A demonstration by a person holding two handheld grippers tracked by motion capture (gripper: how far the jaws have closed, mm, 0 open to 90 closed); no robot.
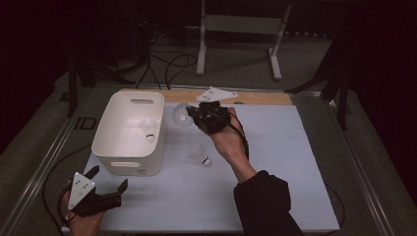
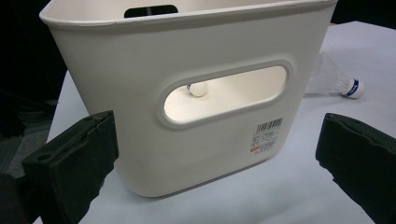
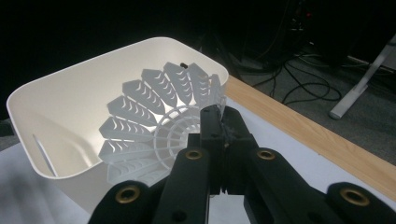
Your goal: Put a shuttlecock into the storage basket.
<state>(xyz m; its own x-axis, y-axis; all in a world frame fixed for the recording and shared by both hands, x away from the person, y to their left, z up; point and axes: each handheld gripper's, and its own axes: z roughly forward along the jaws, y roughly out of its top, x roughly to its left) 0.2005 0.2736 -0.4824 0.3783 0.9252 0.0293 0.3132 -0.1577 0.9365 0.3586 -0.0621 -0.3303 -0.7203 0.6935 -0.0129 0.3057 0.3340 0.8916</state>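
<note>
Right gripper [image 1: 193, 114] clamped on shuttlecock [image 1: 181, 115], held just beside white bin [image 1: 114, 129] rim, above the mat; left gripper [image 1: 109, 179] jaws wide apart, facing bin's near wall; second shuttlecock [image 1: 199, 156] lay on mat; third [image 1: 148, 131] inside bin

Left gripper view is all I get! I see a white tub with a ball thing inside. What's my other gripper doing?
Observer: The right gripper is shut on a shuttlecock, just beside the tub's rim.
Operator: Which part does it pinch?
Observer: The skirt's edge; the right gripper view shows the jaws closed on the white plastic ribs.
Operator: Is the ball in the tub a shuttlecock too?
Observer: Yes, from above one shuttlecock in the tub lies on the bottom.
Operator: Any left?
Observer: One on the table, right of the tub.
</note>
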